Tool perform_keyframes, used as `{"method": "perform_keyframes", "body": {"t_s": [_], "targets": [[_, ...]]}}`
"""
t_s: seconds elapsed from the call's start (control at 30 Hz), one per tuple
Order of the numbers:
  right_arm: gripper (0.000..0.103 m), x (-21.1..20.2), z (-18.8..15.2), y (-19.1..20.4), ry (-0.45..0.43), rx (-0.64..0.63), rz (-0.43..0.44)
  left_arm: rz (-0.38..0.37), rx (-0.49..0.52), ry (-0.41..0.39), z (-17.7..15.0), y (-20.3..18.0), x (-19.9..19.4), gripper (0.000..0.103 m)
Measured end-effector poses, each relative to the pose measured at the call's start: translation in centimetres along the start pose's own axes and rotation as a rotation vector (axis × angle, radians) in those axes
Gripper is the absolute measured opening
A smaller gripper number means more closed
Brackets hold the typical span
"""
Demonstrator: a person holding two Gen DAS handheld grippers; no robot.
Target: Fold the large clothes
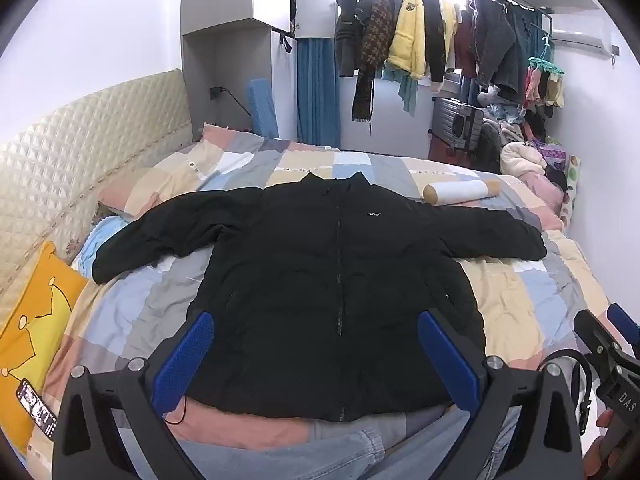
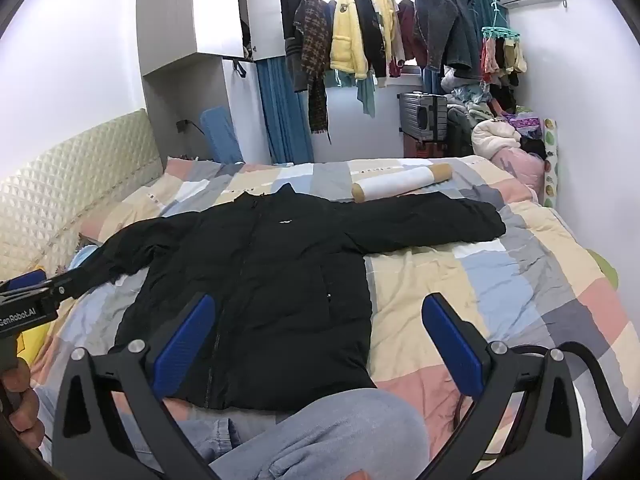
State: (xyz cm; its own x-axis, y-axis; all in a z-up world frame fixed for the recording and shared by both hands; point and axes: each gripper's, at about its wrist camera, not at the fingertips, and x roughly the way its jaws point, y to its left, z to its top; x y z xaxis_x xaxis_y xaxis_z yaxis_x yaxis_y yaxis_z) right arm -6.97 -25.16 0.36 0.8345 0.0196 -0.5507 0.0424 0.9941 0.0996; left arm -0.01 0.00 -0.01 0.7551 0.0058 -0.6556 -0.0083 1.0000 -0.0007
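From the left wrist view, a black jacket lies flat and zipped on the bed, front up, both sleeves stretched out sideways and its collar pointing toward the far wall. The left gripper hangs over the jacket's hem with its blue pads spread wide, holding nothing. A white roll with cardboard ends lies on the patchwork cover just beyond the jacket's shoulder, and a yellow pillow and a phone sit off the jacket's other sleeve. Past the jacket's collar, hung clothes crowd a rail. The right gripper shows only partly beside the jacket's hem corner; its fingers look parted. From the right wrist view, the jacket fills the bed toward the quilted headboard side, one sleeve reaching out below the white roll. The right gripper hovers over the jacket's hem corner and the bare cover beside it, its blue pads wide apart and empty. The person's jeans-clad knee sits just below the jacket's hem. The left gripper juts in near the jacket's far sleeve.
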Motion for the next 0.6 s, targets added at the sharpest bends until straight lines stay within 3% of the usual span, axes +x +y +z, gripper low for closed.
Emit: {"method": "perform_keyframes", "body": {"t_s": [0.6], "targets": [[0.103, -0.05, 0.1, -0.15, -0.013, -0.033, -0.021, -0.035, -0.032, 0.007, -0.55, 0.43, 0.23, 0.103]]}}
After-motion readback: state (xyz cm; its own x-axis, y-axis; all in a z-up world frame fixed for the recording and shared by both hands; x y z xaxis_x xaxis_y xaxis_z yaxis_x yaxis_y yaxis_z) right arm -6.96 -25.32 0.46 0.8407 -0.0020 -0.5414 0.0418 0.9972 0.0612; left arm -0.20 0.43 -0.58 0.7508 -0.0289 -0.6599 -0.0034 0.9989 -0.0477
